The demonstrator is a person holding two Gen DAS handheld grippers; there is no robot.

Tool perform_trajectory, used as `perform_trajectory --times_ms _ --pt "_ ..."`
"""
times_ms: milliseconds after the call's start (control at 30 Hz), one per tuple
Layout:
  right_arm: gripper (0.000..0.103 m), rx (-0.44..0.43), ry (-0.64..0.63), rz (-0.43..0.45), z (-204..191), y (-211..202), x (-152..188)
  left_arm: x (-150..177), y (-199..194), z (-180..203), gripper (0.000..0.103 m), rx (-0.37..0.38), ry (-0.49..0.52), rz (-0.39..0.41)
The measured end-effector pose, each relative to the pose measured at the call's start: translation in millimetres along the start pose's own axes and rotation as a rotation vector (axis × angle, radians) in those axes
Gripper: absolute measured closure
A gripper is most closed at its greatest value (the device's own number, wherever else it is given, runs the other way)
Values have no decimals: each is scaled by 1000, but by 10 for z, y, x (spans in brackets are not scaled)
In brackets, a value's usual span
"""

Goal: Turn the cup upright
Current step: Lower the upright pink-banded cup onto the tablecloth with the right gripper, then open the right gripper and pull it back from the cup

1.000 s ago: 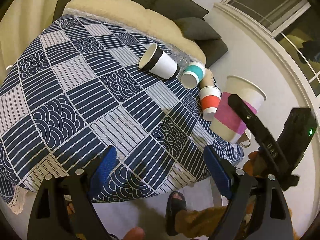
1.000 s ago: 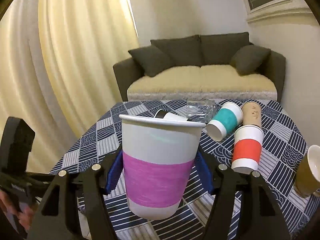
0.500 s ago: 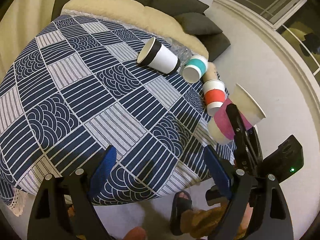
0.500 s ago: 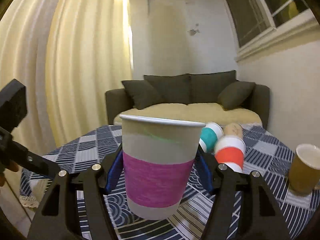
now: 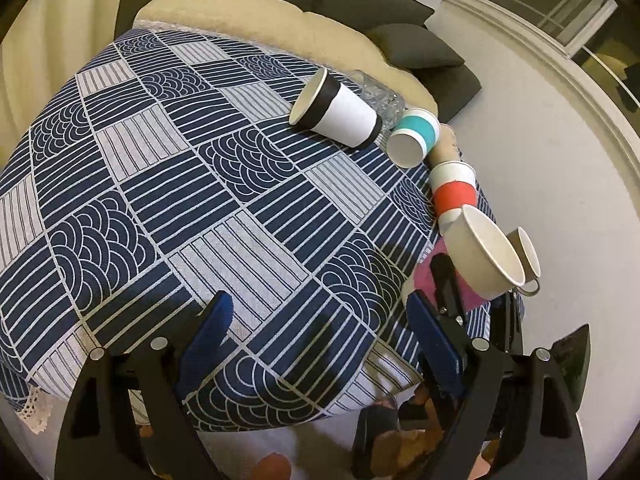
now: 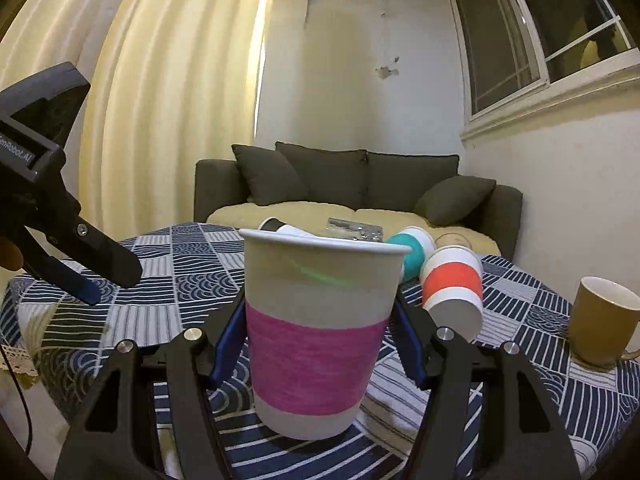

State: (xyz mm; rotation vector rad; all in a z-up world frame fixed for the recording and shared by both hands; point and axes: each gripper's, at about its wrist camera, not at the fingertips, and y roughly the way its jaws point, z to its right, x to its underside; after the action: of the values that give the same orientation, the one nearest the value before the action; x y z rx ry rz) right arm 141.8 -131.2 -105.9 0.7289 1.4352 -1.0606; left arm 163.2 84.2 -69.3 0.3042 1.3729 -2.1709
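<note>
My right gripper (image 6: 316,344) is shut on the pink-banded paper cup (image 6: 316,344), mouth up, its base close above the patterned tablecloth (image 6: 180,280) near the table's front edge. In the left wrist view the same cup (image 5: 480,256) shows at the table's right edge, held by the right gripper (image 5: 452,292). My left gripper (image 5: 320,332) is open and empty above the near edge of the table. It shows at the left of the right wrist view (image 6: 80,264).
A black-banded cup (image 5: 336,112), a teal-banded cup (image 5: 412,140) and a red-banded cup (image 5: 454,192) lie on their sides at the far right. A brown mug (image 6: 600,320) stands upright at the right edge. A sofa (image 6: 352,192) is behind the table.
The right gripper has lowered the pink-banded cup towards the tablecloth and levelled out. The left gripper stays open over the near edge.
</note>
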Motion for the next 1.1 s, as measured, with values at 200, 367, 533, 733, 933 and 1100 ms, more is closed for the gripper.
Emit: perform_trajectory --times_ms 200,367,533,733,933,1100 --pt "39 1 -8 -33 -12 8 37 -7 -23 -65 17 8 -65 43" --pt "38 0 -10 -48 -43 -18 69 9 10 -92 17 32 -91 27" --pt "38 -5 -3 -78 -44 -19 111 25 5 -59 17 31 -79 26" --pt "31 -14 9 -84 -46 -48 90 26 -15 -54 17 33 -74 29" --pt "14 -31 24 -88 -75 -150 -9 18 -50 -32 17 20 -53 40" --pt "5 -43 5 -88 -103 -359 -175 21 -156 5 17 5 -26 68"
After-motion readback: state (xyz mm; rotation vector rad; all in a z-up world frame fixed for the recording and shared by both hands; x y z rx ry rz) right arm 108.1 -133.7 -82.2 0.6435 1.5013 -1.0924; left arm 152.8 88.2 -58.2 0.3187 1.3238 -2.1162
